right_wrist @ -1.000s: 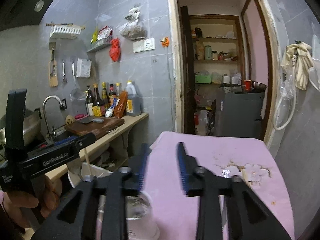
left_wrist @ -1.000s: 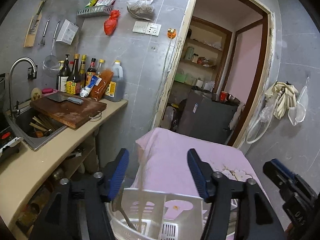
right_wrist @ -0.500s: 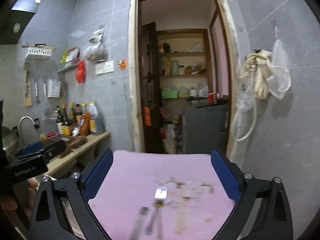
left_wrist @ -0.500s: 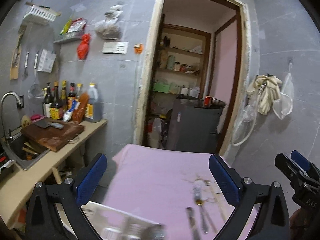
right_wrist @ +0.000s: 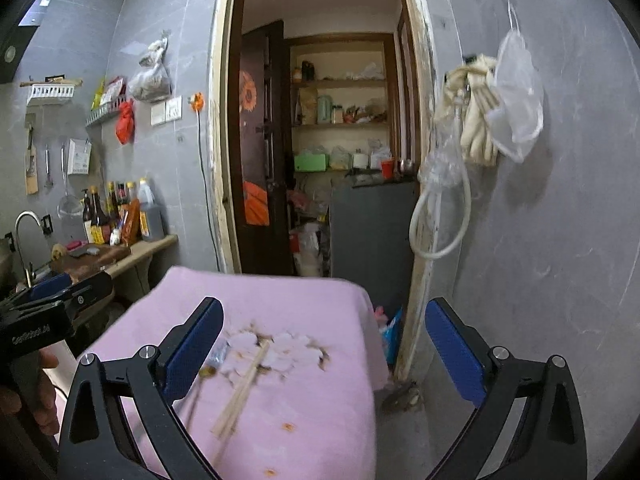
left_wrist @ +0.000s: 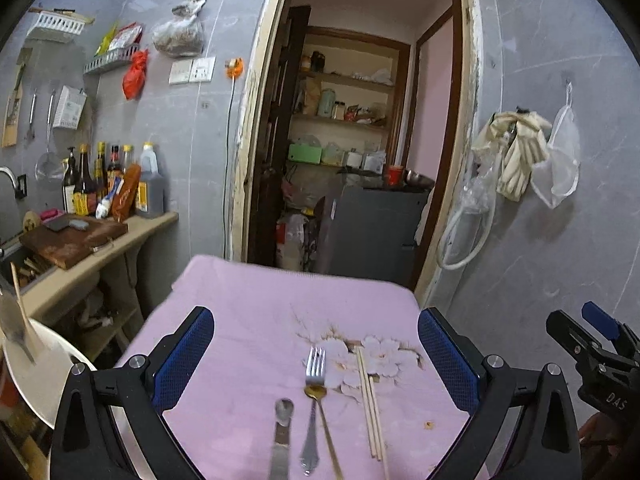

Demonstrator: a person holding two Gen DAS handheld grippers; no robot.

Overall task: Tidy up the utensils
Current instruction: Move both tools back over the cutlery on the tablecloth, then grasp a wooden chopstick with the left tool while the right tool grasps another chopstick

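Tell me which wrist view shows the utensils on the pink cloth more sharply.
Left wrist: fork and chopsticks crisp, only the nearest knife soft. Right wrist: chopsticks and fork smeared by motion blur; the doorway stays sharp.

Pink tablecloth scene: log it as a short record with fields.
surface: pink flowered tablecloth
utensils: silver metal fork, gold-bowled spoon, blurred silver-tipped utensil, pair of wooden chopsticks
layout: side by side, lengthwise
left gripper: open, empty, above the fork
right gripper: open, empty
white plastic basket: at table's left
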